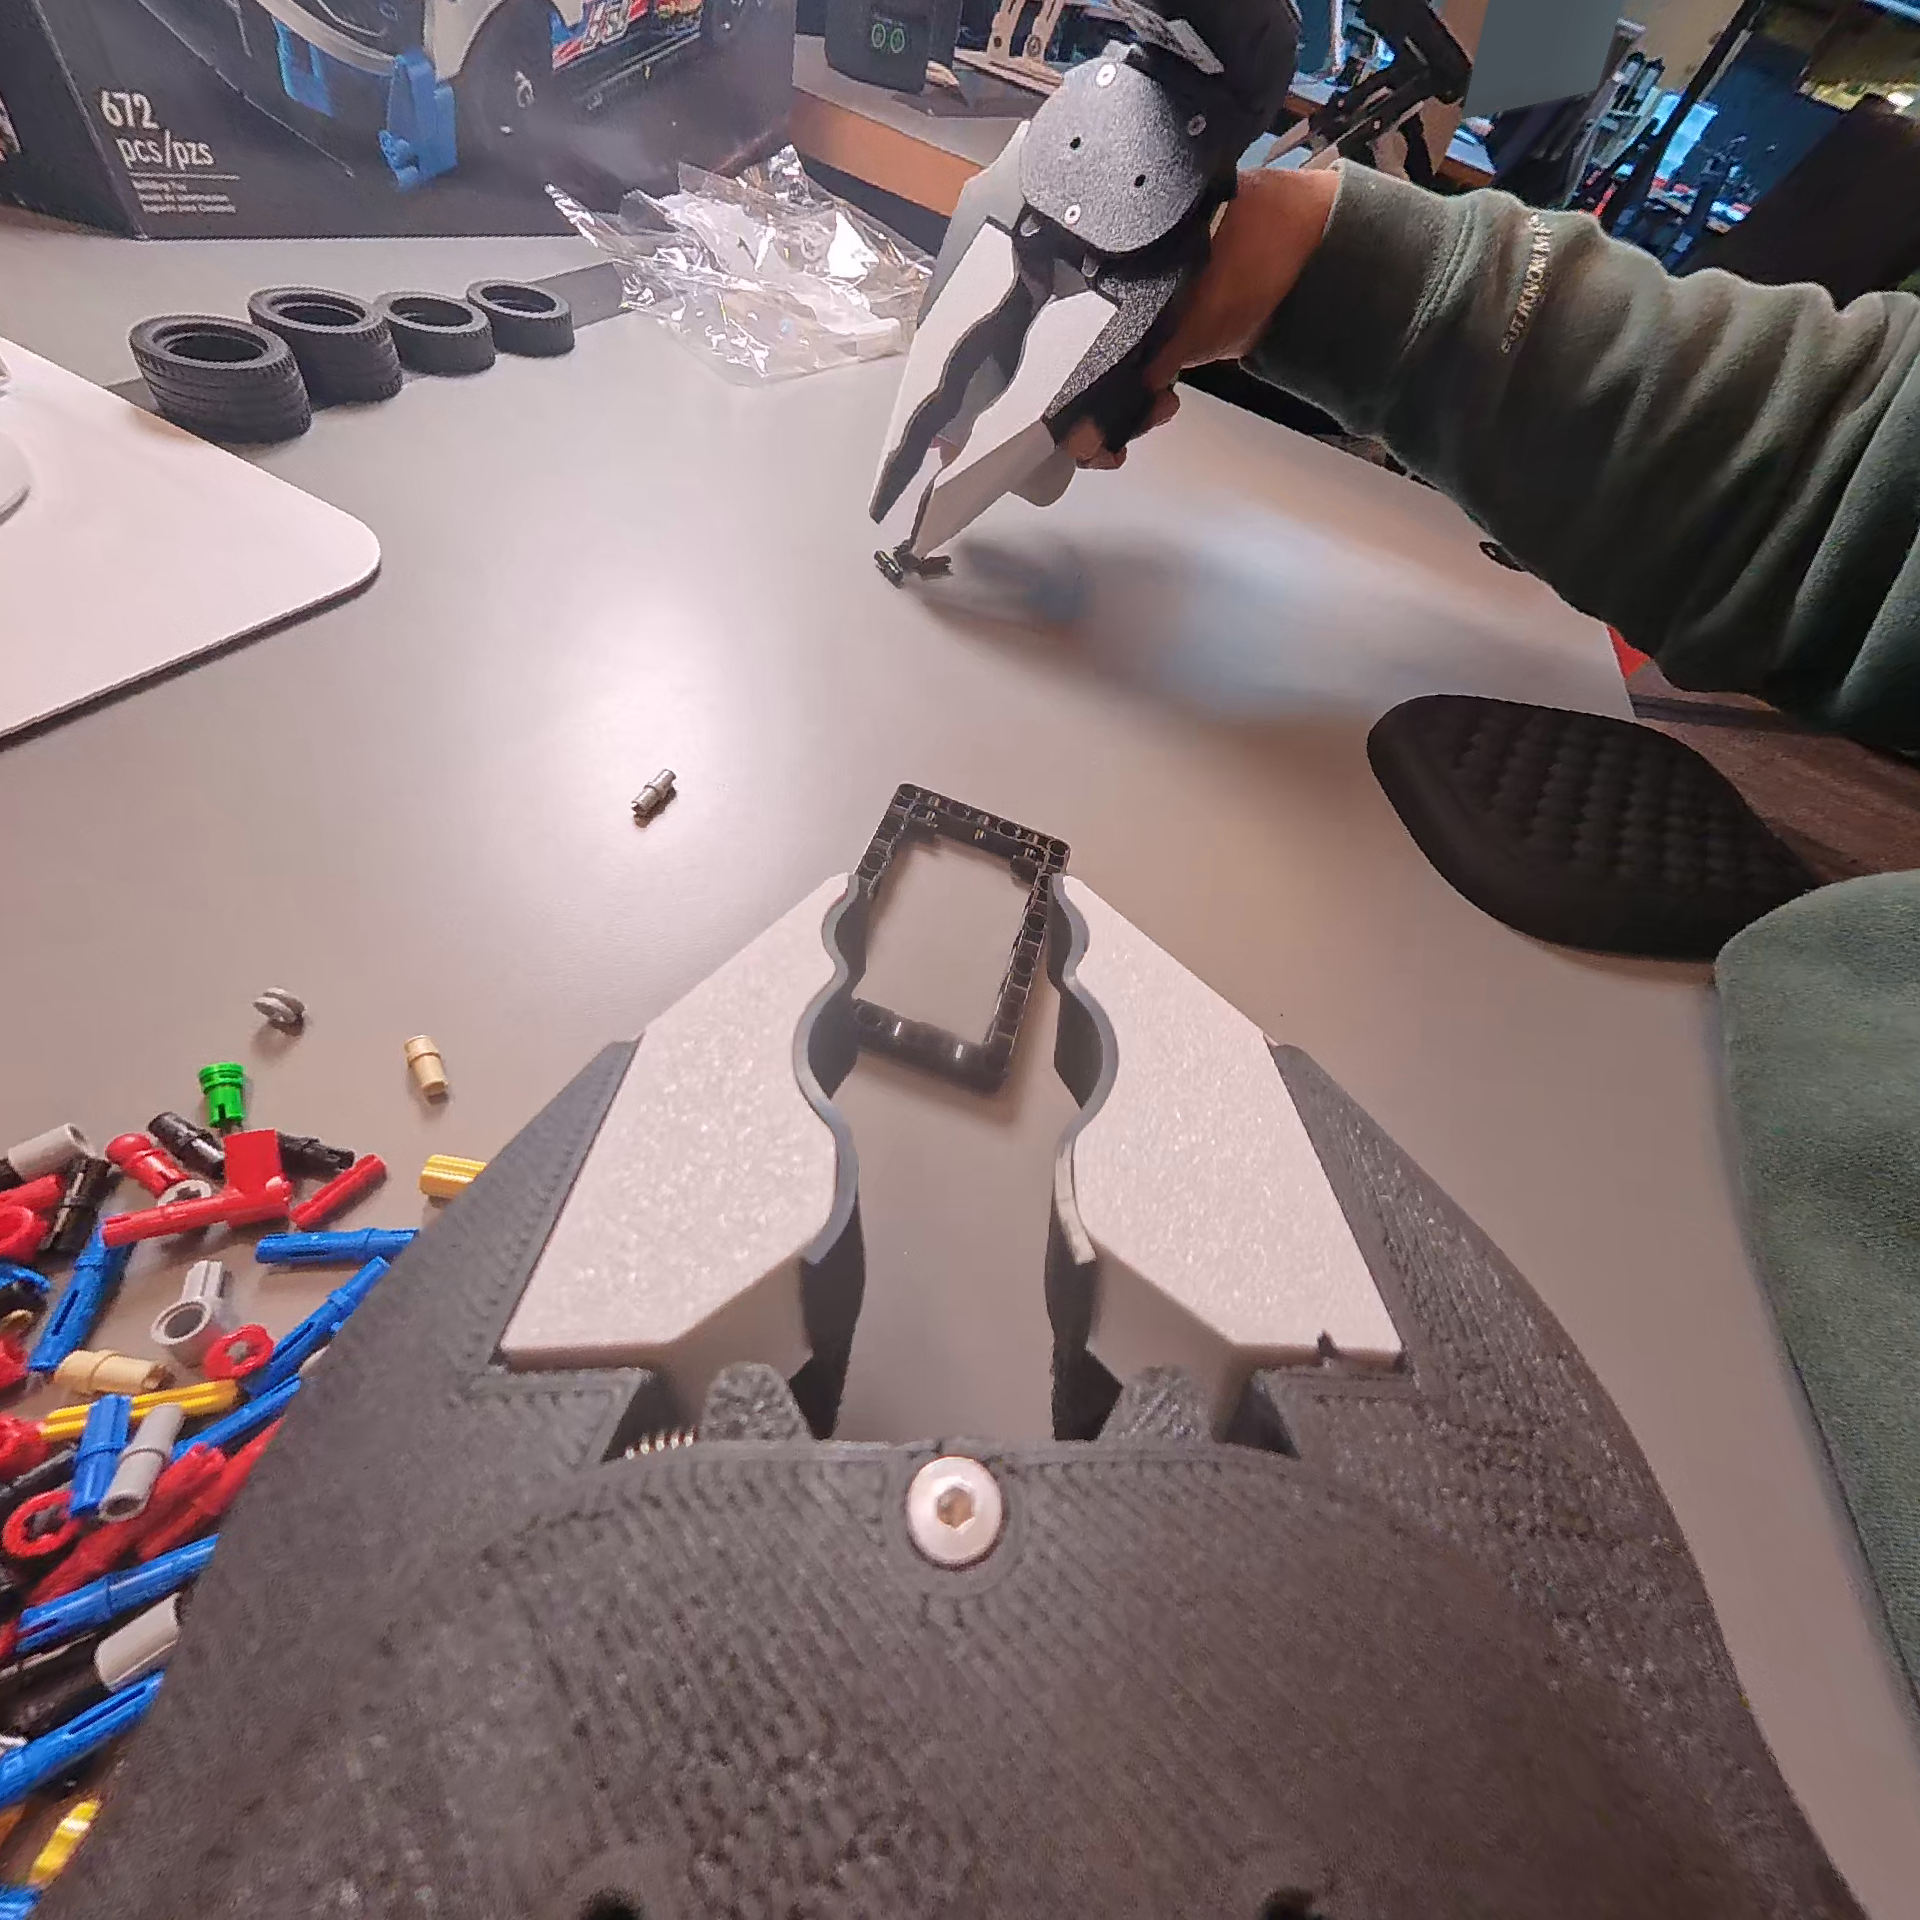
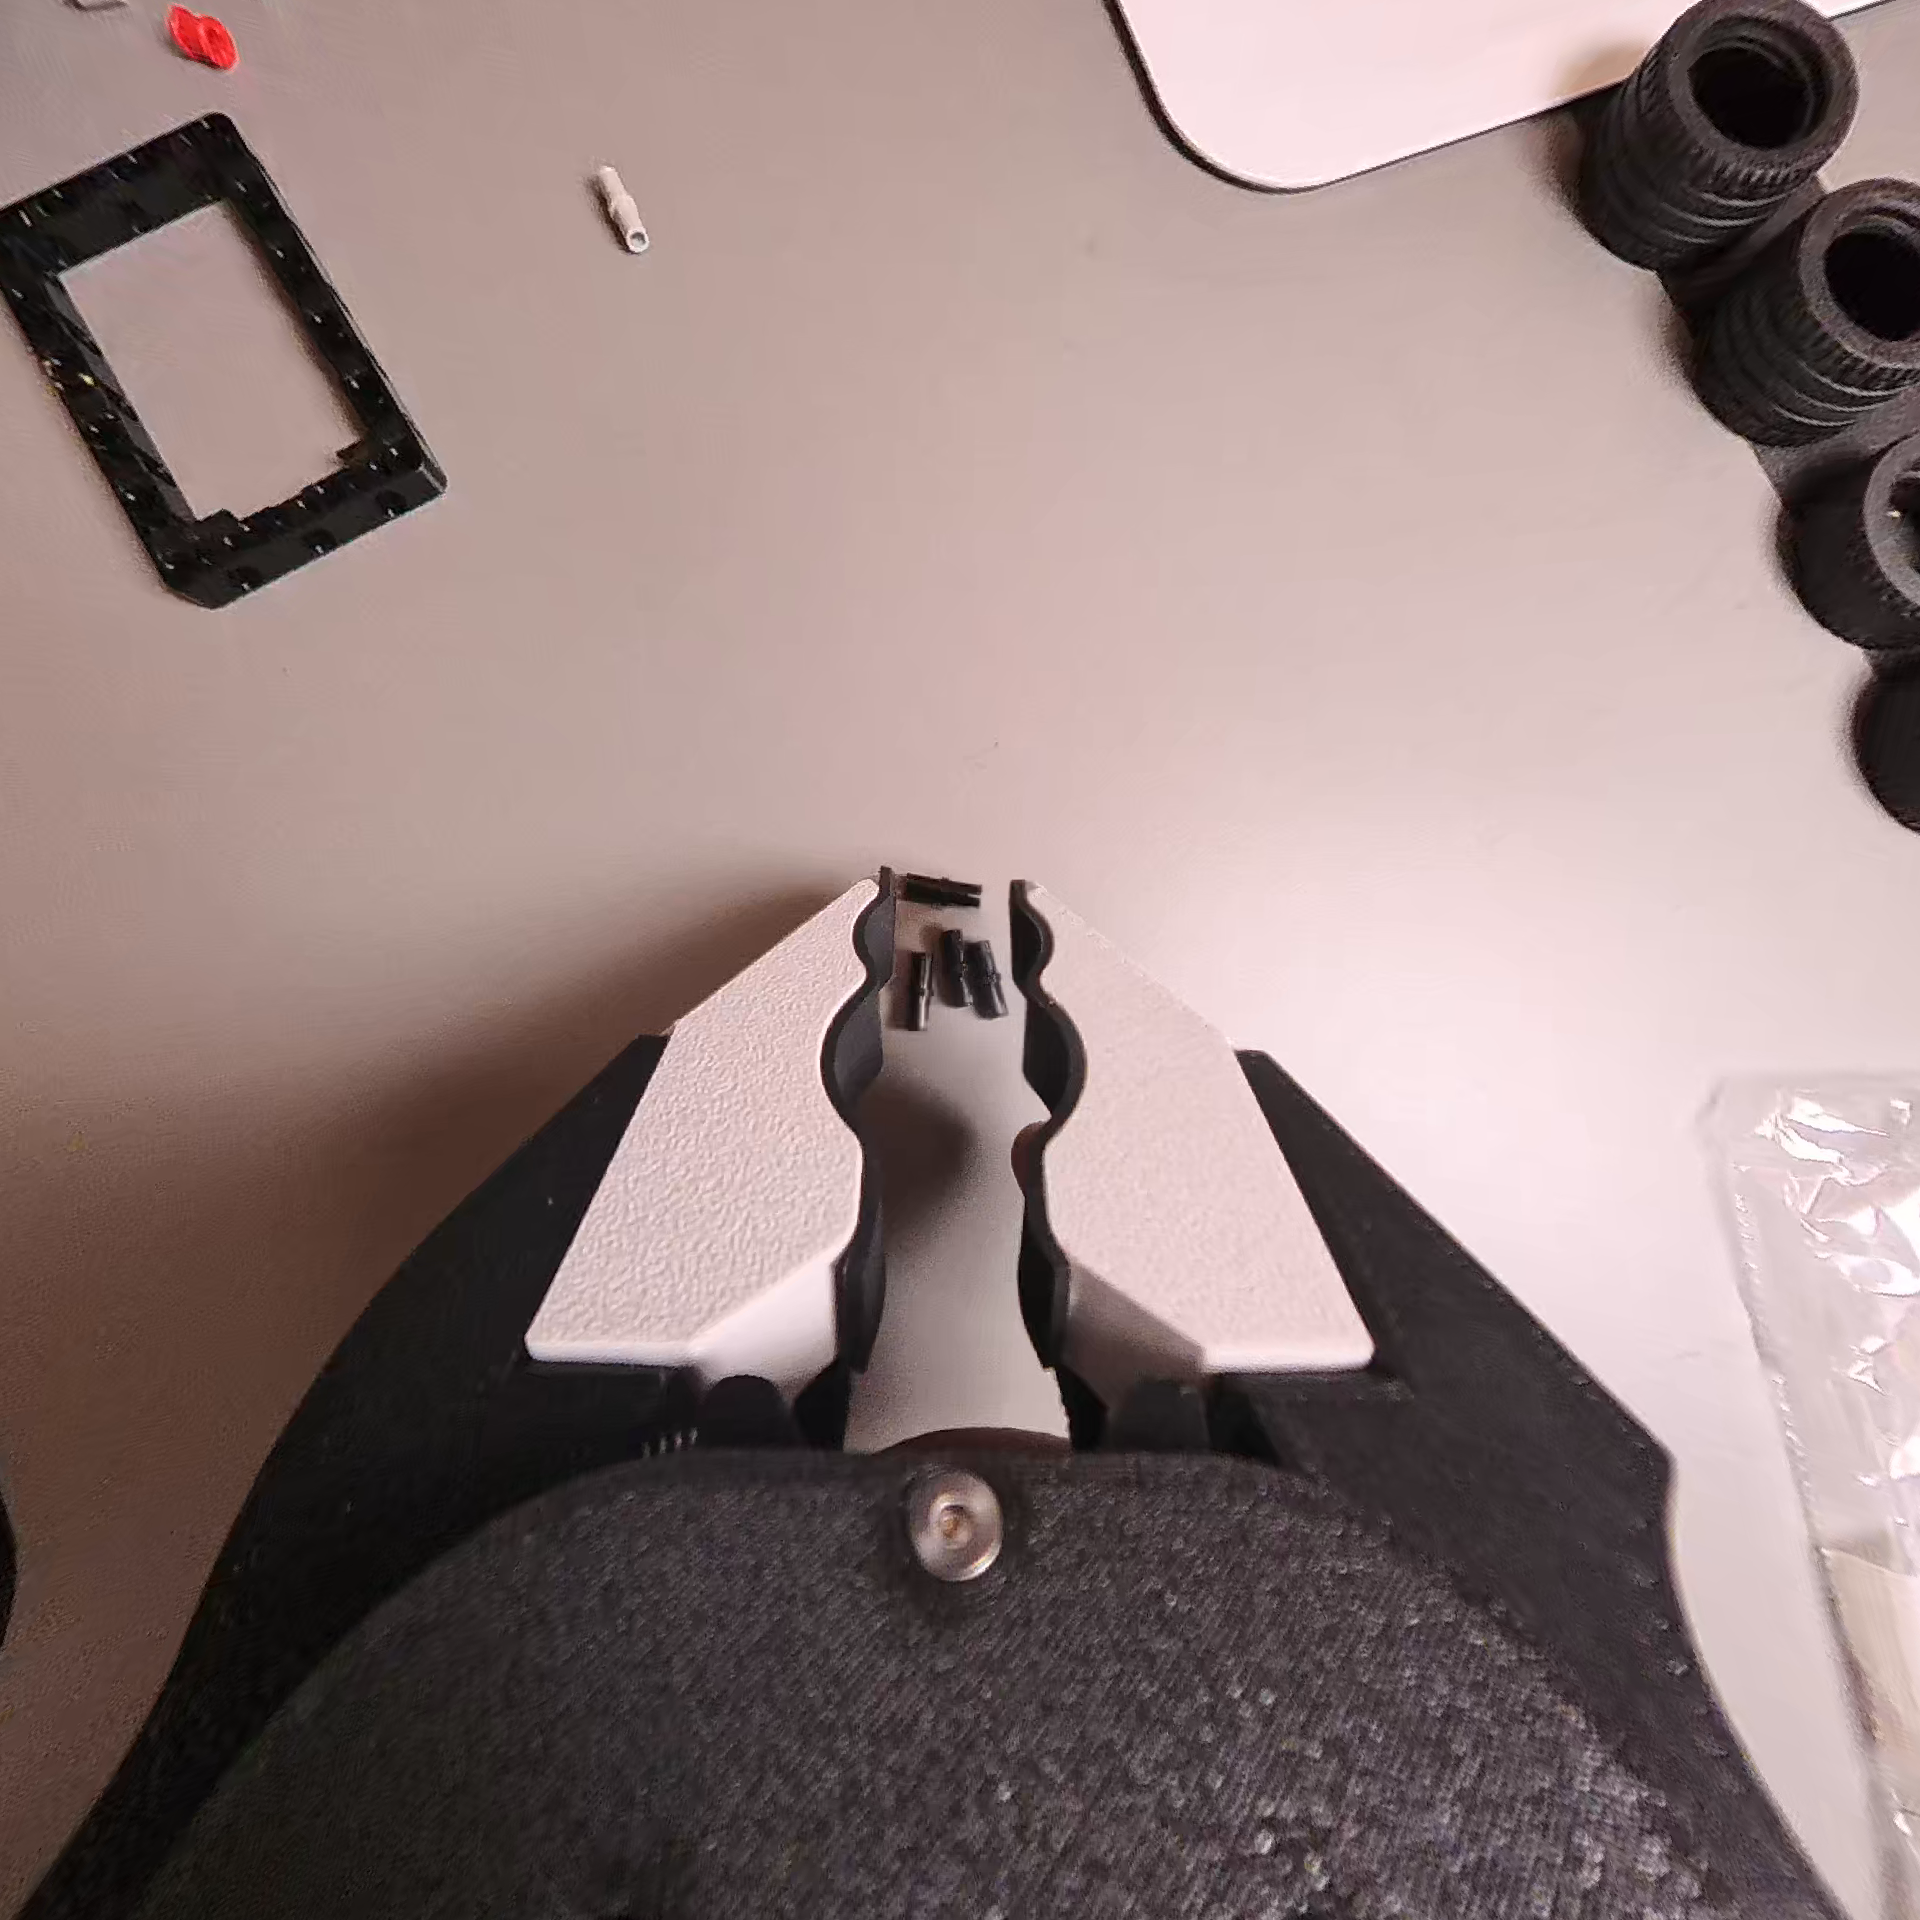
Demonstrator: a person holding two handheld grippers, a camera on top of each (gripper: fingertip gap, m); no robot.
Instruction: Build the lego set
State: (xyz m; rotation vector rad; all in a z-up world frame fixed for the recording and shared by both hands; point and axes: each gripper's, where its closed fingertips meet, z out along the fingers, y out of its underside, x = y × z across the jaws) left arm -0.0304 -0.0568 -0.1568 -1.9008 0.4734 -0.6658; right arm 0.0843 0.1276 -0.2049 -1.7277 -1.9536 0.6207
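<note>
Left wrist view: the left gripper hangs with jaws apart around the black frame at frame centre, not visibly pinching it; closing off-centre could skid it.

Right wrist view: the right gripper, jaws apart and empty, stands over small black pins at centre. A clumsy close may scatter them.

Your left gripper lies low and nearly level over the table, its grey fingers spread wide apart. Your right gripper points steeply down with tips close to the surface, jaws parted by a narrow gap, held in your right hand with a green-sleeved forearm.
</note>
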